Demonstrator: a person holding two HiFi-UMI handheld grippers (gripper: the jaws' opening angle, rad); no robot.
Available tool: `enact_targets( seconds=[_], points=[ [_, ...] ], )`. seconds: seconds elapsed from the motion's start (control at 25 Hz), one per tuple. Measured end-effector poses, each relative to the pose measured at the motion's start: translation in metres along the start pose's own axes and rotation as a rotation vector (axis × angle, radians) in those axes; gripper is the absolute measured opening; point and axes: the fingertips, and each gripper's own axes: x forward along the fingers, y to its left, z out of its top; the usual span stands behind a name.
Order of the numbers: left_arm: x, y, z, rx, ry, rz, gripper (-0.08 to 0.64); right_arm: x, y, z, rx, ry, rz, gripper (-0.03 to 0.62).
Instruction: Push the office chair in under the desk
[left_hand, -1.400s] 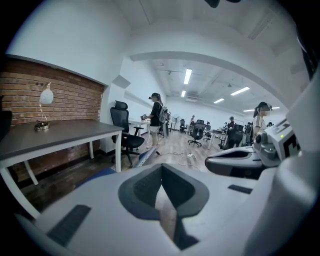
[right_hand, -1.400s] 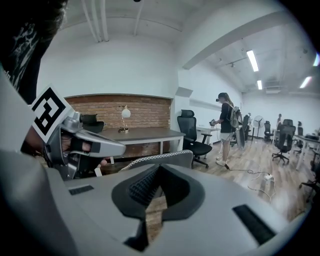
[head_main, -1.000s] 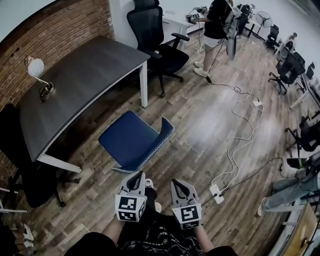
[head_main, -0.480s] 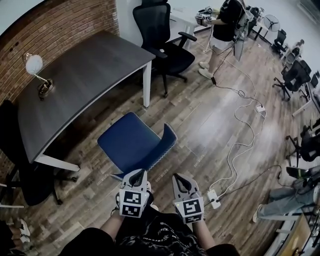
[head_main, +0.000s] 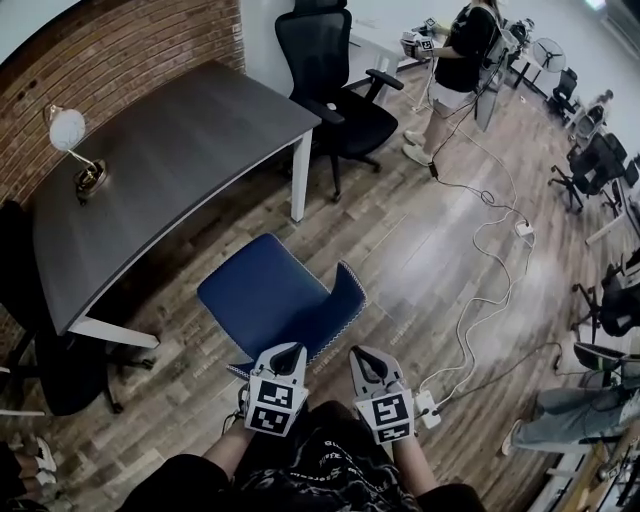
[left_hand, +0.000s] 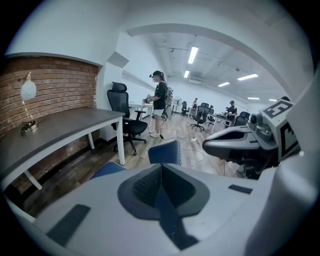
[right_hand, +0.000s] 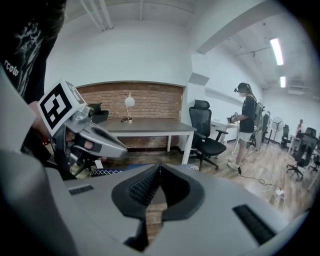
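The blue office chair (head_main: 272, 298) stands on the wood floor a little out from the long side of the dark desk (head_main: 170, 160), its backrest (head_main: 346, 292) on the right. Both grippers are held side by side at the chair's near edge. My left gripper (head_main: 289, 350) is shut and empty, just behind the seat. My right gripper (head_main: 363, 354) is also shut and empty, below the backrest. In the left gripper view the blue backrest (left_hand: 165, 151) shows just beyond the closed jaws. Whether either gripper touches the chair I cannot tell.
A lamp (head_main: 68, 132) stands on the desk. A black office chair (head_main: 340, 100) sits at the desk's far end, another (head_main: 40, 340) at the left. A person (head_main: 458, 55) stands at the back. Cables (head_main: 480, 290) and a power strip (head_main: 430, 405) lie on the floor to the right.
Both grippers have moved forward together, closer to the blue chair's near edge. The chair keeps its place beside the desk. The jaws stay shut.
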Motion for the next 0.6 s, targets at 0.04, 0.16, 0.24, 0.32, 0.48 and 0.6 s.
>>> enact_targets(
  seconds=[0.04,0.16,0.24,0.32,0.48,0.6],
  points=[
    [0.001,0.002,0.002,0.001,0.000,-0.005,0.009,0.003,0.000,0.001,-0.006,0.001,0.012,0.005],
    [0.003,0.007,0.006,0.007,0.006,-0.003,0.024,0.012,0.000,0.005,-0.036,0.011,0.060,0.005],
    [0.004,0.005,0.008,0.003,0.009,-0.003,0.052,0.015,-0.005,0.005,-0.054,0.021,0.089,0.005],
    [0.006,0.003,0.010,-0.007,0.011,-0.002,0.069,0.019,-0.010,0.006,-0.074,0.030,0.122,0.006],
    [0.008,0.009,0.009,-0.064,0.019,0.038,0.095,0.028,-0.010,0.008,-0.138,0.059,0.217,0.006],
    [0.008,0.010,0.010,-0.084,0.020,0.078,0.109,0.030,-0.010,0.008,-0.186,0.075,0.296,0.006]
  ],
)
